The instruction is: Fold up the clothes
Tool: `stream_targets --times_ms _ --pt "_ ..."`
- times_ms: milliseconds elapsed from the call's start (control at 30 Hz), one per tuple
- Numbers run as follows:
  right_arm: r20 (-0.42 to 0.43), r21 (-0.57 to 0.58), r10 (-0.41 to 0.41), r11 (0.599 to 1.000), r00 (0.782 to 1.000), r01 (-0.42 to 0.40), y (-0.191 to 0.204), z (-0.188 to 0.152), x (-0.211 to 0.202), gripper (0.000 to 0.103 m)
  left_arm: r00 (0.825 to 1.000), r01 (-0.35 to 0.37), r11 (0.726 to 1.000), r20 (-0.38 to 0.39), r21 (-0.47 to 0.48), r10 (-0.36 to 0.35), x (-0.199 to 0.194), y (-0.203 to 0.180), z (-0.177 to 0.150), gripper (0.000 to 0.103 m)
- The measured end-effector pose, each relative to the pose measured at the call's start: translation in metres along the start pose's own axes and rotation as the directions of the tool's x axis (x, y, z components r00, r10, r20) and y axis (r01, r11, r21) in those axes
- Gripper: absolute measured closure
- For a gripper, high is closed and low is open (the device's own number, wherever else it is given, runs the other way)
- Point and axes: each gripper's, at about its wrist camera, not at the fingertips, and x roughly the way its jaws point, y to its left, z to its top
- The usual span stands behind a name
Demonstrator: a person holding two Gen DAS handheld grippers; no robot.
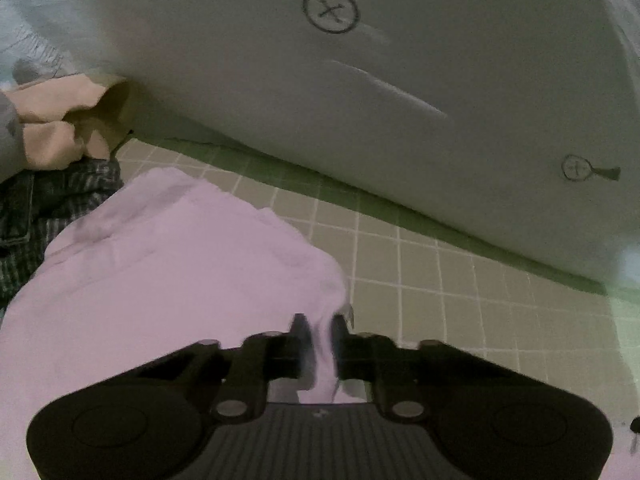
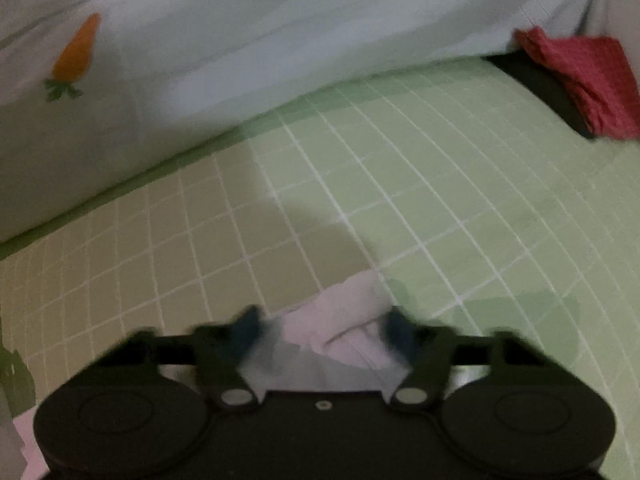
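Observation:
A pale pink garment [image 1: 160, 264] lies on the green checked sheet [image 1: 440, 300]. My left gripper [image 1: 320, 332] is shut on its right edge, with a fold of pink cloth pinched between the fingers. In the right wrist view my right gripper [image 2: 324, 328] is open, its fingers wide apart, with a bunched part of the pink garment [image 2: 352, 320] lying between them. That view is blurred.
A white pillow [image 1: 360, 80] with printed marks lies along the back of the sheet. A beige garment [image 1: 68, 120] and a dark plaid garment [image 1: 48, 208] sit at far left. A carrot-print pillow [image 2: 200, 60] and a red cloth [image 2: 580, 80] lie behind the right gripper.

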Motion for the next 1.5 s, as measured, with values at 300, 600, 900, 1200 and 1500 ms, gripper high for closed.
stream_targets --times_ms 300,600,900,1200,1500 --pt "0.272 -0.034 -0.021 0.999 0.962 0.032 -0.005 0.032 -0.037 0.09 0.984 -0.045 0.999 0.172 -0.012 0.046 -0.055 0.008 0.029 0.1" --pt "0.551 0.141 -0.201 0.979 0.81 0.146 -0.082 0.08 -0.117 0.09 0.919 -0.056 0.985 0.377 -0.161 0.114 -0.167 0.044 0.034 0.101" --pt "0.369 0.139 -0.283 0.958 0.885 0.249 -0.142 -0.001 -0.095 0.09 0.953 -0.17 0.949 0.201 -0.265 0.227 -0.193 0.088 -0.082 0.101" --pt "0.324 0.18 -0.306 0.949 0.895 0.259 -0.185 -0.051 -0.119 0.09 0.947 -0.244 0.91 0.12 -0.334 0.298 -0.228 0.116 -0.157 0.101" --pt "0.143 0.26 -0.213 0.95 0.967 0.17 -0.2 -0.1 -0.108 0.086 0.967 -0.216 0.9 0.043 -0.379 0.251 -0.235 0.132 -0.204 0.064"
